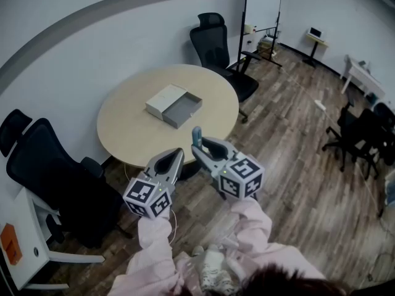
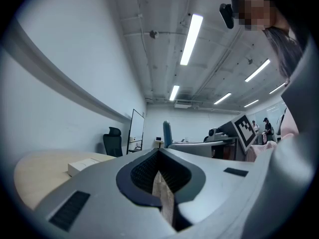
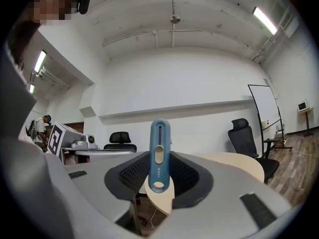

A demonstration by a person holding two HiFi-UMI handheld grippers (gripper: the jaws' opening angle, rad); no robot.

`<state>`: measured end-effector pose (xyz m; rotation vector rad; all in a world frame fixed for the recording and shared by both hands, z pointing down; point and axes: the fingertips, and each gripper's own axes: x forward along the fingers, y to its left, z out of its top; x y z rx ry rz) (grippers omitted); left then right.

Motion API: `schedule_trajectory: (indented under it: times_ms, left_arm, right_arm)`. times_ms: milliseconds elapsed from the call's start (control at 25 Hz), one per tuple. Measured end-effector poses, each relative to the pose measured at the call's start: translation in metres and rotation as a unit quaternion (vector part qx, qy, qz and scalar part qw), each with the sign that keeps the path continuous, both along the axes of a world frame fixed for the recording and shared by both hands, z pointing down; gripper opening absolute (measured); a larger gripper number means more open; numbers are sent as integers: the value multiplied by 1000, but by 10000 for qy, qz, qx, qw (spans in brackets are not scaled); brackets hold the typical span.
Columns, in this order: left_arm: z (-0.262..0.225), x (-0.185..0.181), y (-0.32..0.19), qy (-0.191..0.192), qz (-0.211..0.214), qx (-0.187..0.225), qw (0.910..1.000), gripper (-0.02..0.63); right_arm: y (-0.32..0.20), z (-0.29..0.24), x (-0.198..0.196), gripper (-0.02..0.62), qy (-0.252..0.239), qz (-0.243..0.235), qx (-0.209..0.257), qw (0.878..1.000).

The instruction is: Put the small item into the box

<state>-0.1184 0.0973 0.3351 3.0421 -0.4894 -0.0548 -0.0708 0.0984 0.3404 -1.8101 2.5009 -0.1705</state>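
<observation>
A black mesh-backed office chair (image 1: 43, 159) stood at the left, beside a round beige wooden table (image 1: 126, 131). On the table lay an open flat box, white outside and grey inside (image 1: 162, 100), its two halves side by side and nothing seen in them. Nearer the person, the left gripper (image 1: 178, 154) was held level with its jaws closed together and nothing between them. Just beside it, the right gripper (image 1: 198, 149) was also held level, its jaws gripping a slim blue plastic item with a pale slider (image 3: 159, 156). The item stood upright between the pads, its rounded top rising above the jaws. In the head view it sat by the table's near edge, well apart from the box. Behind the table was a second black office chair (image 1: 213, 42), with a whiteboard on a stand (image 1: 262, 2) further right, over wood-plank floor (image 1: 290, 140).
</observation>
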Motion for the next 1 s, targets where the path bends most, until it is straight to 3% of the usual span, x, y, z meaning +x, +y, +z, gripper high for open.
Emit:
schedule_trajectory:
  times_ms: [520,1000]
  left_arm:
    - [19,16,10,70,-259,-254,9993,9]
    - [29,16,-16,-28,-546,-384,9978,9]
  right_arm:
    - [15,23,21,127,-86,-187,-277,9994]
    - [-6,34,26,127,-304,-272,-370,9985]
